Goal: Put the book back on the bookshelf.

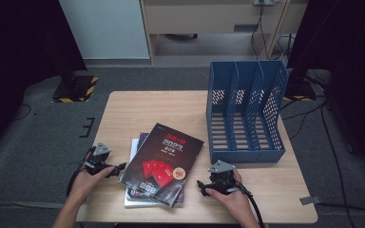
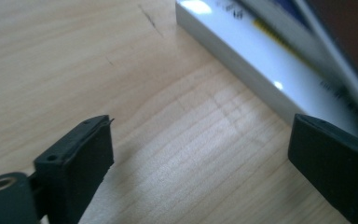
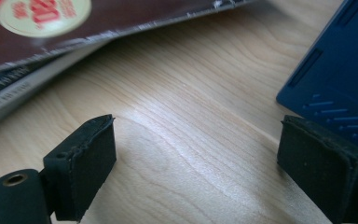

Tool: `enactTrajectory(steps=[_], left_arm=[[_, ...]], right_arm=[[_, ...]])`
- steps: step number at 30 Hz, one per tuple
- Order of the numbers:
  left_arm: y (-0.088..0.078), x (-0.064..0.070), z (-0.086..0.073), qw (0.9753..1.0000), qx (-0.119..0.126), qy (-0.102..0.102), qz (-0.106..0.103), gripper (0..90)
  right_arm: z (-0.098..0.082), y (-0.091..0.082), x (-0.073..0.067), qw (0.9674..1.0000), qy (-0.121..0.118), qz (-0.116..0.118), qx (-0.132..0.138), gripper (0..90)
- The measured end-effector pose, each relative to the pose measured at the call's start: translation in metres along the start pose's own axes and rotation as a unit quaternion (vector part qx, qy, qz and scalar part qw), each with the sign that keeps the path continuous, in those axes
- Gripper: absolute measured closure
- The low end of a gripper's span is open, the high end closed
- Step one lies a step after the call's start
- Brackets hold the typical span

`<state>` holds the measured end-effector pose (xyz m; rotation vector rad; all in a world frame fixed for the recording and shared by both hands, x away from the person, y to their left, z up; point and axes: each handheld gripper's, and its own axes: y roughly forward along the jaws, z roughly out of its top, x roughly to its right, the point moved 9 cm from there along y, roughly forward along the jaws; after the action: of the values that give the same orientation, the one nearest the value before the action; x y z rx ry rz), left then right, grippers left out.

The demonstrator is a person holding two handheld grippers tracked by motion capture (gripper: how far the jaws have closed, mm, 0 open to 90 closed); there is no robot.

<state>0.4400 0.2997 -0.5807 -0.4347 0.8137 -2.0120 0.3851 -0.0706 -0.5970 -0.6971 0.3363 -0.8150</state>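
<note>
Nothing is filed yet: your stack of magazines point(image 1: 161, 164) lies near the table's point(image 1: 138, 107) front edge, the blue file rack point(image 1: 245, 111) at its right stands empty. Your left gripper point(image 1: 105, 167) and right gripper point(image 1: 208, 186) flank the stack, jaws apart, holding nothing.

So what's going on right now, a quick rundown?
Both tongs, left and right, open, empty, flanking the stack of magazines. Stack untouched on the table. Blue file rack empty behind; nothing in the way.
</note>
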Motion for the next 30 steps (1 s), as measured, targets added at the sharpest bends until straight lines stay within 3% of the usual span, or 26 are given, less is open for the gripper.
enactTrajectory(steps=[4,5,8,11,14,17,18,19,22,30], left_arm=[[-0.017,-0.001,0.010,0.9993,0.032,-0.011,0.015,10.8],[-0.028,0.003,0.017,0.9987,0.047,-0.015,0.012,11.4],[-0.038,0.011,0.028,0.9980,0.061,-0.015,0.002,11.9],[-0.040,0.020,0.037,0.9982,0.059,-0.010,-0.005,12.9],[-0.035,0.037,0.047,0.9986,0.048,-0.007,-0.021,13.0],[-0.026,0.057,0.049,0.9984,0.045,0.003,-0.033,13.6],[-0.026,0.057,0.049,0.9984,0.045,0.003,-0.033,13.6],[-0.018,0.065,0.044,0.9986,0.040,0.014,-0.030,14.1],[-0.010,0.069,0.037,0.9991,0.021,0.030,-0.021,16.5],[-0.003,0.062,0.034,0.9997,0.019,0.008,-0.010,17.6]], right_arm=[[0.010,-0.010,-0.006,0.9995,0.001,0.011,0.030,21.7],[0.013,-0.012,-0.008,0.9992,0.008,0.015,0.037,23.7],[0.025,-0.017,-0.014,0.9977,0.027,0.032,0.053,24.7],[0.035,-0.017,-0.020,0.9966,0.036,0.049,0.056,23.5],[0.042,-0.013,-0.021,0.9966,0.035,0.050,0.055,21.1],[0.054,-0.003,-0.023,0.9952,0.055,0.055,0.059,19.0],[0.054,-0.003,-0.023,0.9952,0.055,0.055,0.059,19.0],[0.056,0.005,-0.023,0.9943,0.072,0.058,0.054,17.2],[0.056,0.013,-0.021,0.9936,0.085,0.058,0.046,16.1],[0.057,0.025,-0.020,0.9915,0.106,0.066,0.036,11.4]])
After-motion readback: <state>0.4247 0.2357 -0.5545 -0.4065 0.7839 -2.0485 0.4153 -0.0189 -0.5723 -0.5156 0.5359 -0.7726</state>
